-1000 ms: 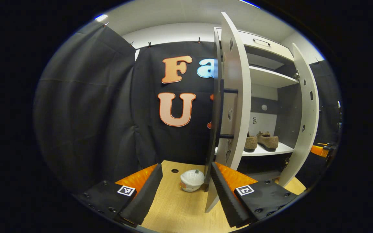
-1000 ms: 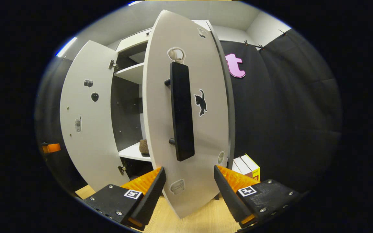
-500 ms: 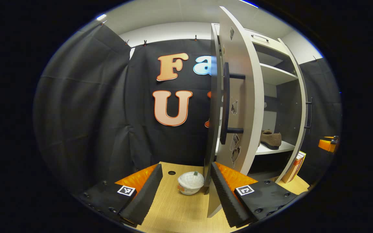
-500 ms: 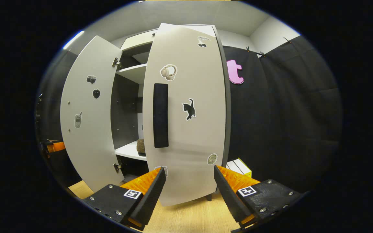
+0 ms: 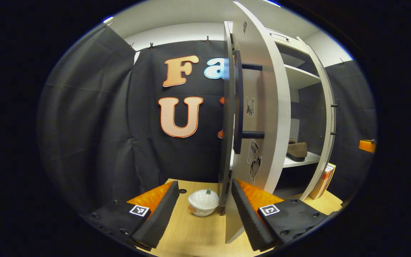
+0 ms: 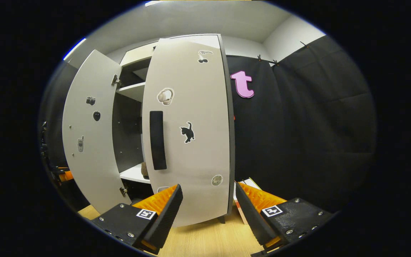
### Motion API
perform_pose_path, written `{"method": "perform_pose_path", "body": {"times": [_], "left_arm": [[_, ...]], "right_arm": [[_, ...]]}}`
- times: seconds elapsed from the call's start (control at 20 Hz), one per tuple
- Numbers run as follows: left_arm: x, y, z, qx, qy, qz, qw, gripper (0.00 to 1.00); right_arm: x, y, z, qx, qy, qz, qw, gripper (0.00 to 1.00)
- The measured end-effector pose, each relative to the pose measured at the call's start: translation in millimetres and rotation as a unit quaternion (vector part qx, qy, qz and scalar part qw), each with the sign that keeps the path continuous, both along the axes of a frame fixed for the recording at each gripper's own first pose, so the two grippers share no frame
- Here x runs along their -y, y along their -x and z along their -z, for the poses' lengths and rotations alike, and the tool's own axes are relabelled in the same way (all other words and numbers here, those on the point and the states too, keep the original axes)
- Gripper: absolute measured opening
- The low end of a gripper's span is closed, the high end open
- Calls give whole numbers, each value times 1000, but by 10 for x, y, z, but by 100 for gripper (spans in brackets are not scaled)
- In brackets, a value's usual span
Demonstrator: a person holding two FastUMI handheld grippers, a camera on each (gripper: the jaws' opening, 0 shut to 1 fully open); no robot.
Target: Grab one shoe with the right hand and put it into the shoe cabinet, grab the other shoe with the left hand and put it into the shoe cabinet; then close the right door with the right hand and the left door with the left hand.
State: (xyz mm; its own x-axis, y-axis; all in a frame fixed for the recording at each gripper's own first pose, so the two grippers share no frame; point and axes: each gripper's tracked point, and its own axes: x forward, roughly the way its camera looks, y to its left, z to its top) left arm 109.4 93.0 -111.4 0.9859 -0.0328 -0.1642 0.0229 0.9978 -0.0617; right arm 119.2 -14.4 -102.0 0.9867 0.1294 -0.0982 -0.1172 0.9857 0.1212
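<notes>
Two doors of the shoe cabinet (image 5: 300,71) stand at different angles. In the left gripper view we see the left door (image 5: 262,107) swung well out, its outer face toward us, with a long dark handle (image 5: 238,103) standing off it on two pegs and a few stickers below. Our left gripper (image 5: 202,210) sits low in front of that door with its fingers (image 5: 157,214) spread wide apart and nothing between them; the bottom corner of the door drops just beside the right-hand finger, and we cannot tell whether they touch. Between the fingers, farther back on the wooden floor (image 5: 194,235), sits a small white lidded bowl (image 5: 203,202). Past the door edge we see the open inside of the cabinet: an upper shelf, and a lower shelf (image 5: 298,161) with one brown fuzzy shoe (image 5: 297,149) lying on it. The right door (image 5: 328,117) shows edge-on beyond, and a box (image 5: 322,181) leans near its foot.

In the right gripper view the right door (image 6: 191,128) is nearly flat to us, close to the cabinet front, with a dark handle (image 6: 157,140) and a cat sticker (image 6: 187,132). Our right gripper (image 6: 208,210) is also spread open and empty, both fingers low before the bottom edge of that door. The left door (image 6: 86,132) hangs open at the side, and a bit of a brown shoe (image 6: 144,170) peeks from the gap on the lower shelf.
</notes>
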Motion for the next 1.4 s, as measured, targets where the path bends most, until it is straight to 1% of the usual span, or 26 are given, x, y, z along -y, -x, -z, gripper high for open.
{"method": "perform_pose_path", "body": {"times": [0.05,0.15,0.2,0.25,0.3,0.35,0.4,0.7,0.75,0.8,0.85,0.9,1.1,1.15,1.3,1.35,1.4], "left_arm": [[14,-2,-8,-2,-1,0,1000,94],[49,-7,-5,-3,-1,-1,1000,93],[89,-9,-1,-4,2,0,1000,95],[137,-1,9,-6,8,4,1000,96],[193,-13,9,-9,14,10,1000,96],[271,-14,9,-9,19,19,1000,96],[369,-20,13,-9,23,29,999,94],[879,-121,17,-12,40,82,996,94],[930,-157,-5,-9,39,84,996,96],[959,-210,-40,-5,38,83,996,94],[986,-251,-67,-2,37,81,996,96],[1014,-308,-74,1,38,80,996,93],[1087,-424,-33,-5,57,82,995,96],[1113,-442,-33,-6,56,83,995,99],[1242,-513,-19,-6,54,94,994,99],[1292,-555,-6,-7,55,98,994,94],[1345,-586,3,-7,54,100,994,94]], "right_arm": [[29,8,-4,0,-4,2,1000,92],[83,26,-21,2,-11,5,1000,92],[114,33,-36,4,-14,6,1000,85],[134,43,-42,5,-16,7,1000,85],[146,48,-55,6,-18,7,1000,92],[145,58,-67,6,-20,5,1000,92],[164,66,-65,7,-19,6,1000,92],[360,152,-58,7,-13,17,1000,92],[423,169,-69,8,-12,22,1000,92],[467,184,-77,9,-12,26,1000,92],[513,194,-89,10,-12,30,999,92],[558,197,-104,12,-13,33,999,92],[697,207,-115,14,-12,45,999,92],[717,210,-109,13,-11,47,999,92],[775,215,-80,8,-10,51,999,92],[782,212,-73,7,-10,52,999,92],[797,211,-71,6,-10,53,999,92]]}}
